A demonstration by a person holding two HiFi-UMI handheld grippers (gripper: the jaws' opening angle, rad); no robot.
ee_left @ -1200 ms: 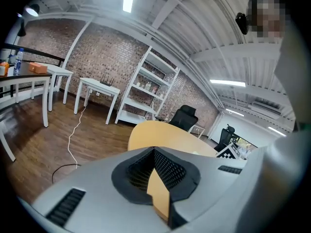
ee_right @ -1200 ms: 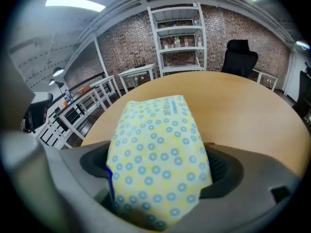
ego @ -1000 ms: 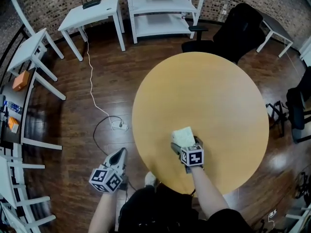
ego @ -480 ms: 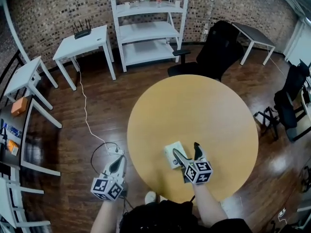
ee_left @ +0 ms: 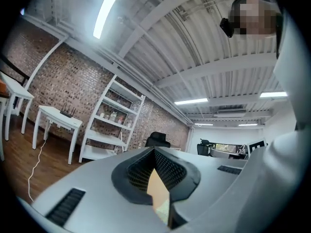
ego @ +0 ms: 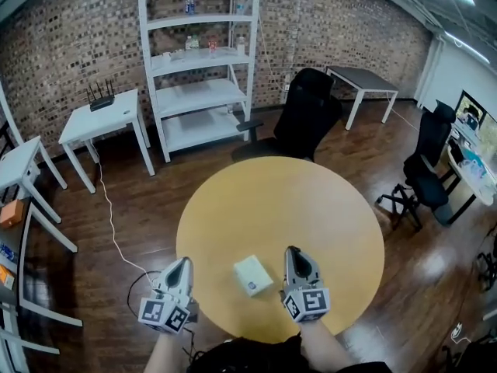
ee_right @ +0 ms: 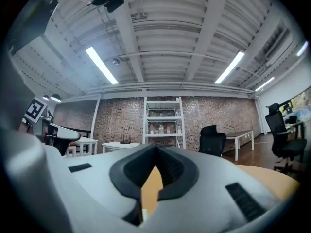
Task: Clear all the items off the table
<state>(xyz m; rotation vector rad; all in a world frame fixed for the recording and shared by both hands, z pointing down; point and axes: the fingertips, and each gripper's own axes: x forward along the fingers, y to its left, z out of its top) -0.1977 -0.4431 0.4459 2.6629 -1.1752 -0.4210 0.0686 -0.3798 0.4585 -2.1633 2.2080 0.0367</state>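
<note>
Pale box (ego: 253, 275), long axis diagonal

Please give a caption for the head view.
Shut left gripper and just-closed, empty right gripper flank a white box on the round table.

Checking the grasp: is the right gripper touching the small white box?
Apart. The head view shows bare table between the right gripper and the small white box; its jaws have just closed, with nothing between them.

Right gripper (ego: 293, 250) has withdrawn from the white box (ego: 253, 276), now free on the counter (ego: 311, 200); its jaws have just closed empty. Left gripper (ego: 180, 262) has risen too.
</note>
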